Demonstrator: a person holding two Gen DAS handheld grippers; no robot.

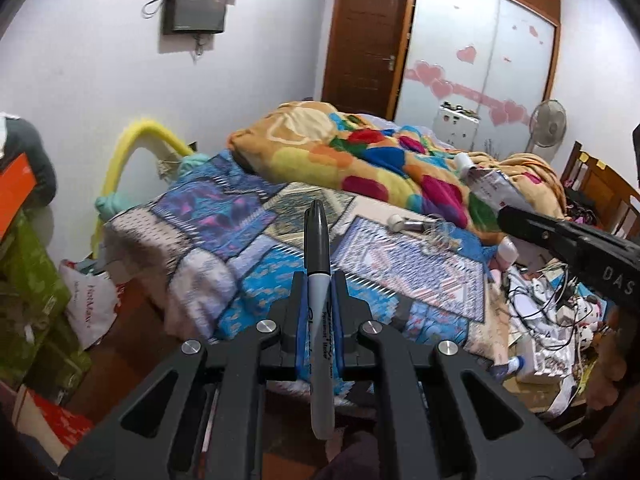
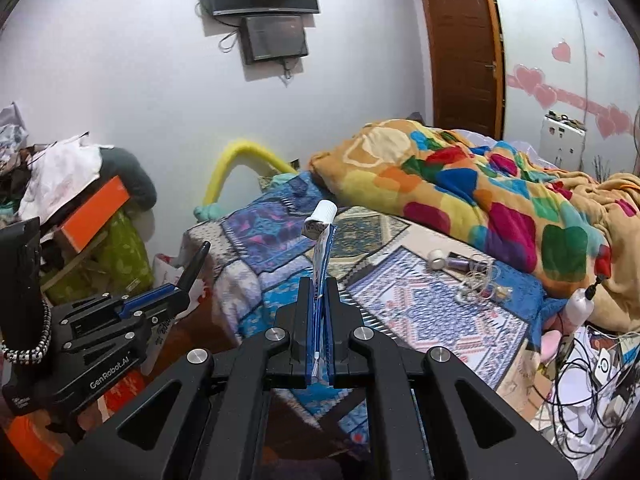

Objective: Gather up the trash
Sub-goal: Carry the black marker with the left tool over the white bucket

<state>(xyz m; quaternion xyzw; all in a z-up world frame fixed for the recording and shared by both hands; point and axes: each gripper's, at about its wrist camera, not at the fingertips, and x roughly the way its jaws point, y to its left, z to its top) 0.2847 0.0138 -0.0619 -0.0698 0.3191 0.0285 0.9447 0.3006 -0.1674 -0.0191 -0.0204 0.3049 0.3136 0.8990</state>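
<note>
My left gripper [image 1: 319, 280] is shut on a black and grey permanent marker [image 1: 317, 248] that stands upright between the fingers, above the near edge of the bed. The left gripper also shows in the right wrist view [image 2: 182, 284], with the marker [image 2: 196, 262] sticking up. My right gripper [image 2: 319, 284] is shut on a flattened toothpaste tube [image 2: 322, 240] with a white cap pointing up. The right gripper enters the left wrist view [image 1: 520, 220] from the right, holding the tube [image 1: 486, 184].
A bed with a patchwork sheet [image 1: 248, 248] and a colourful blanket [image 1: 360, 160] lies ahead. A small bottle and tangled wire [image 2: 468, 268] lie on the sheet. Cables and clutter [image 1: 548, 312] fill the right. Boxes and bags [image 1: 36, 280] stand left.
</note>
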